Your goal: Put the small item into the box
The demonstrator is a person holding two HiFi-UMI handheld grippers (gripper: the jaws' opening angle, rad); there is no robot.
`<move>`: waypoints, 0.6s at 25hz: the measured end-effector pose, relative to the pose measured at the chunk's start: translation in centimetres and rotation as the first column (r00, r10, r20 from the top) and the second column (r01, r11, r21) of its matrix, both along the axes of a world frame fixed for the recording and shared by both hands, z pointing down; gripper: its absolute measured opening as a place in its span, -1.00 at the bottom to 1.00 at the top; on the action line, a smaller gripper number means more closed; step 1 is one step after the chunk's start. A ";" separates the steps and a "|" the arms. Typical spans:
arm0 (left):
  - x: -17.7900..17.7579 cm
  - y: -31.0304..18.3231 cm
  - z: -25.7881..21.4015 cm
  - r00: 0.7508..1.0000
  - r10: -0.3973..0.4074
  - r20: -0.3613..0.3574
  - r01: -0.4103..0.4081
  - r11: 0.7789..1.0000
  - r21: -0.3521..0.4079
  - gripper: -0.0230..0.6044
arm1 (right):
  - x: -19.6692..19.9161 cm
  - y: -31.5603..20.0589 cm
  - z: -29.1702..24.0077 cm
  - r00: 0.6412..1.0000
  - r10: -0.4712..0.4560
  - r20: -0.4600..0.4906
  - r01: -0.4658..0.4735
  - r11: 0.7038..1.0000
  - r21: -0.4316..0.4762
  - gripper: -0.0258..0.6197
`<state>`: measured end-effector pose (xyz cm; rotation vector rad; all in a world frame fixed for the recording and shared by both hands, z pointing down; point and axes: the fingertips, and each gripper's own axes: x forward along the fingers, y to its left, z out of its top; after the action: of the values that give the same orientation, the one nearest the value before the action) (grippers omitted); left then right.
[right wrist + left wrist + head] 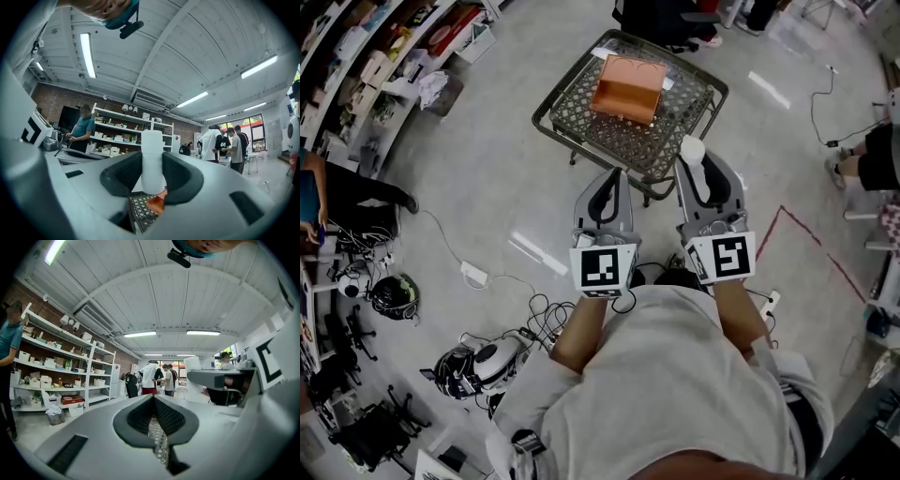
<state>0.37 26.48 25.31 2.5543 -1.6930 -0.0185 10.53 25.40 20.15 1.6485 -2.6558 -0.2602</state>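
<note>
The head view alone shows the whole layout: a wire mesh table (675, 141) stands beyond the two grippers, and an open orange box (628, 89) sits on its far half. The small white item (692, 148) hangs over the table's near right edge, short of the box and apart from it.

The right gripper view shows the grip itself. The right gripper (152, 176) has both pads pressed on the item, which stands upright between them, with a corner of the box and some mesh below.

The left gripper view shows the left gripper (153, 416) with its jaws closed together, nothing between them and mesh beneath.

Counted: two grippers, one table, one box, one small item.
</note>
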 end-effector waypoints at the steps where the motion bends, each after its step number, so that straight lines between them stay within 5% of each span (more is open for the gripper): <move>1: -0.5 0.1 0.2 1.000 0.006 0.003 -0.006 1.000 -0.004 -0.90 | -0.5 0.1 0.1 1.000 0.004 -0.002 -0.004 1.000 -0.005 -0.54; 15: -1.1 -2.7 2.5 0.998 0.056 -0.013 -0.057 0.997 -0.047 -0.90 | -1.2 -2.2 1.7 0.998 0.053 -0.023 -0.054 0.997 -0.054 -0.54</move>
<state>-0.73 23.75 27.85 2.5613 -1.5969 0.0097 9.37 23.18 21.87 1.6872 -2.5749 -0.2016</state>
